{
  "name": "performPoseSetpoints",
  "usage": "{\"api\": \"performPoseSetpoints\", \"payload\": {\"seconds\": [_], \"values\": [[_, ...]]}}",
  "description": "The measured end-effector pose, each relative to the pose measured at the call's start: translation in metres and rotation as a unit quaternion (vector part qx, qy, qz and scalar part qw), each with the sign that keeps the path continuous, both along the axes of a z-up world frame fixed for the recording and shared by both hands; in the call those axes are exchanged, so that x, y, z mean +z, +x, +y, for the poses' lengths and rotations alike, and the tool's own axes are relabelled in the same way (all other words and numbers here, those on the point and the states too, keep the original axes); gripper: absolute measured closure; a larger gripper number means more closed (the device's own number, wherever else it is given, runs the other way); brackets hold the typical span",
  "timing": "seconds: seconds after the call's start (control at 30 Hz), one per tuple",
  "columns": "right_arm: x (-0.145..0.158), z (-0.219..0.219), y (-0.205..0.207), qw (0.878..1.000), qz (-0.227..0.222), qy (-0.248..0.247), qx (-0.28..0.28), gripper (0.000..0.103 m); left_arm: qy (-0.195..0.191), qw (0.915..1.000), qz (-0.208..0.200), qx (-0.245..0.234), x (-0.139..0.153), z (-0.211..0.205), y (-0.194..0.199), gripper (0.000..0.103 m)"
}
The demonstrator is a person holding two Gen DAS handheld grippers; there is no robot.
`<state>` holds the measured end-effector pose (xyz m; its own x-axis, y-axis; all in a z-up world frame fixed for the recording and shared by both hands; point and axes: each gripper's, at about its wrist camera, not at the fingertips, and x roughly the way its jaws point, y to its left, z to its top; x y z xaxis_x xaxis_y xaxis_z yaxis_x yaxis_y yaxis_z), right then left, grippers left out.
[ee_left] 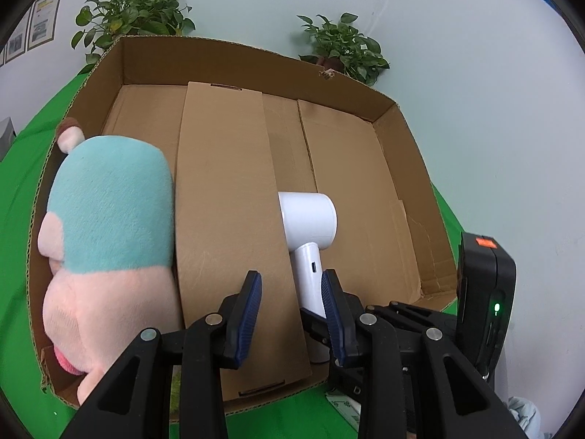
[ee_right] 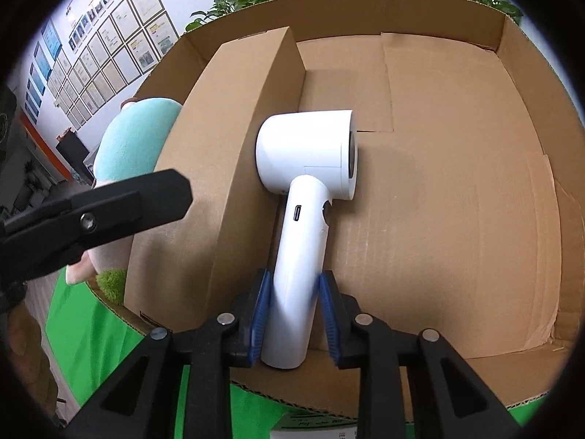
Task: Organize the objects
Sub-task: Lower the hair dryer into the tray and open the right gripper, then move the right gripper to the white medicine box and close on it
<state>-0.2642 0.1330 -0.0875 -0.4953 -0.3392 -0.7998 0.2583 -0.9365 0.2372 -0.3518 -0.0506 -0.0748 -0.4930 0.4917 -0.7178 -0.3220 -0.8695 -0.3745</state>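
Left wrist view: the left gripper [ee_left: 292, 311] hangs over the cardboard divider [ee_left: 226, 219], jaws at their narrowest and holding nothing. Left of the divider lies the plush toy [ee_left: 109, 226]; right of it, the white hair dryer [ee_left: 309, 226].

Right wrist view: the right gripper [ee_right: 294, 314] clamps the dryer's handle [ee_right: 298, 274], just right of the divider, inside the cardboard box [ee_right: 475, 201].

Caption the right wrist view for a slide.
Right gripper clamps white hair dryer handle inside cardboard box, beside its divider.

Hidden and cut-off parts

The divider [ee_left: 226, 219] hides part of the hair dryer [ee_left: 307, 226]; the plush toy [ee_left: 106, 241] is mostly hidden in the right wrist view.
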Motion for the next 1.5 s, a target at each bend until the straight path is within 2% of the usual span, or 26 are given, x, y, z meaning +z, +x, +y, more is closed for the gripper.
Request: {"api": "performPoseSetpoints", "payload": {"seconds": [0.17, 0.2, 0.23, 0.27, 0.3, 0.33, 0.37, 0.4, 0.43, 0.5, 0.57, 0.8, 0.9, 1.07, 1.23, 1.37, 1.5], "values": [[-0.002, -0.002, -0.002, 1.000, -0.001, 0.011, 0.004, 0.072, -0.009, 0.9998, 0.018, 0.003, 0.002, 0.000, 0.009, 0.070], [0.000, -0.001, 0.000, 1.000, 0.003, 0.017, 0.001, 0.063, -0.012, 0.9996, 0.024, 0.005, 0.004, 0.000, 0.013, 0.069], [0.004, 0.001, 0.002, 1.000, 0.013, 0.024, -0.006, 0.045, -0.018, 0.9993, 0.032, 0.007, 0.006, 0.001, 0.016, 0.068], [0.009, -0.001, 0.003, 0.999, 0.027, 0.029, -0.014, 0.035, -0.025, 0.9987, 0.043, 0.011, 0.009, 0.002, 0.021, 0.064], [0.017, 0.004, 0.011, 0.998, 0.051, 0.034, -0.023, 0.020, -0.030, 0.9980, 0.055, 0.014, 0.012, 0.002, 0.026, 0.058], [0.025, 0.010, 0.021, 0.996, 0.074, 0.040, -0.030, 0.019, -0.034, 0.9969, 0.068, 0.019, 0.015, 0.002, 0.032, 0.053], [0.030, 0.014, 0.030, 0.994, 0.090, 0.046, -0.034, 0.017, -0.038, 0.9954, 0.084, 0.026, 0.019, 0.002, 0.039, 0.044], [0.036, 0.020, 0.040, 0.992, 0.108, 0.050, -0.036, 0.011, -0.041, 0.9934, 0.102, 0.034, 0.024, 0.002, 0.047, 0.034], [0.041, 0.026, 0.051, 0.990, 0.123, 0.054, -0.038, 0.001, -0.044, 0.9908, 0.120, 0.044, 0.028, 0.001, 0.055, 0.028], [0.049, 0.032, 0.067, 0.986, 0.151, 0.061, -0.044, 0.001, -0.051, 0.9836, 0.161, 0.064, 0.036, 0.001, 0.076, 0.014], [0.056, 0.038, 0.088, 0.981, 0.177, 0.058, -0.048, 0.001, -0.059, 0.9767, 0.193, 0.073, 0.042, 0.003, 0.097, 0.007], [0.071, 0.048, 0.133, 0.965, 0.249, 0.049, -0.068, 0.001, -0.083, 0.9612, 0.238, 0.113, 0.055, 0.010, 0.152, 0.003], [0.070, 0.044, 0.141, 0.963, 0.258, 0.057, -0.061, 0.001, -0.087, 0.9576, 0.244, 0.126, 0.053, 0.012, 0.169, 0.002], [0.062, 0.043, 0.155, 0.965, 0.252, 0.052, -0.053, 0.001, -0.083, 0.9593, 0.227, 0.146, 0.040, 0.013, 0.195, 0.002], [0.057, 0.040, 0.158, 0.967, 0.246, 0.055, -0.048, 0.001, -0.091, 0.9602, 0.227, 0.134, 0.033, 0.020, 0.214, 0.002], [0.056, 0.035, 0.160, 0.966, 0.249, 0.061, -0.042, 0.001, -0.080, 0.9691, 0.205, 0.110, 0.026, 0.023, 0.217, 0.002], [0.054, 0.035, 0.163, 0.967, 0.247, 0.056, -0.038, 0.001, -0.038, 0.9842, 0.158, 0.071, 0.013, 0.024, 0.213, 0.002]]}}
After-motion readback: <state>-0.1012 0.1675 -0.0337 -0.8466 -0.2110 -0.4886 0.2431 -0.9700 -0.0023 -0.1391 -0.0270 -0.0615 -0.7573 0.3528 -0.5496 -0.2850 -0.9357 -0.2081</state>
